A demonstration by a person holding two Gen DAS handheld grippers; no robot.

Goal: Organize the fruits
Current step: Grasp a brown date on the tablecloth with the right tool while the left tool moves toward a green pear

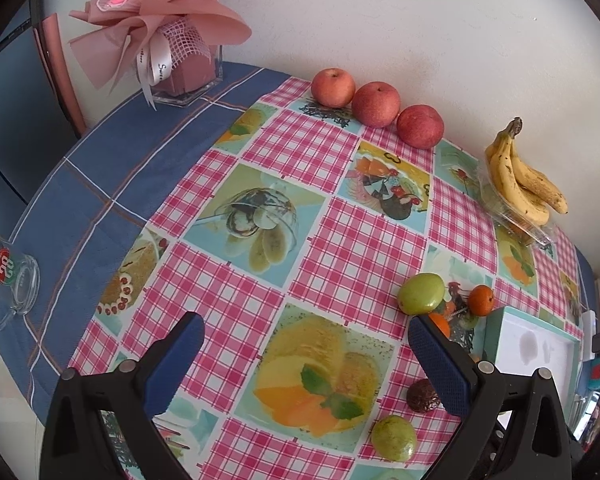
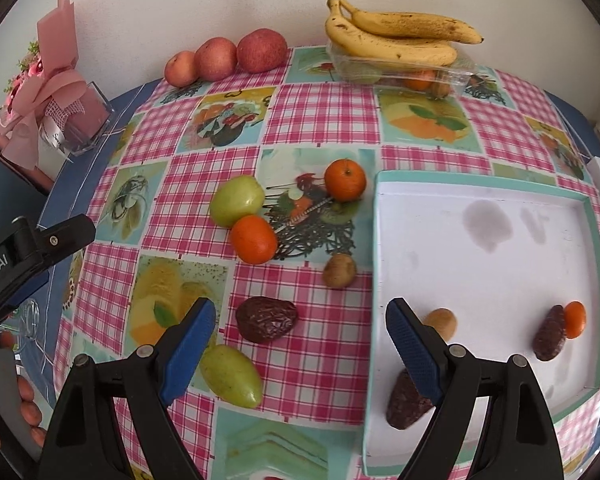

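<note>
Pink-checked oilcloth [image 2: 320, 120] covered the table, with loose fruit lying on it beside a white tray [image 2: 500, 280] with a teal rim. The right gripper [image 2: 300, 332] hovered low over the cloth, jaws spread wide and holding nothing; its left finger stood above a green fruit [image 2: 230, 376], its right finger over the tray's near-left part. Between the fingers lay a dark wrinkled fruit [image 2: 266, 324] on the cloth. Farther out were a small brown fruit [image 2: 339, 271] close to the tray's left rim, an orange [image 2: 254, 239] touching a second green fruit [image 2: 237, 201], and another orange [image 2: 345, 180].

Inside the tray lay a brown fruit [image 2: 444, 322], a dark fruit [image 2: 406, 402] partly behind the right finger, and a second dark fruit [image 2: 550, 334] touching a small orange [image 2: 575, 319].

The left gripper [image 1: 306, 350] was likewise released and empty above the cloth.

Three red apples [image 1: 376, 104] sat in a row against the wall. Bananas [image 2: 396, 38] rested on a clear plastic container [image 2: 456, 74].
</note>
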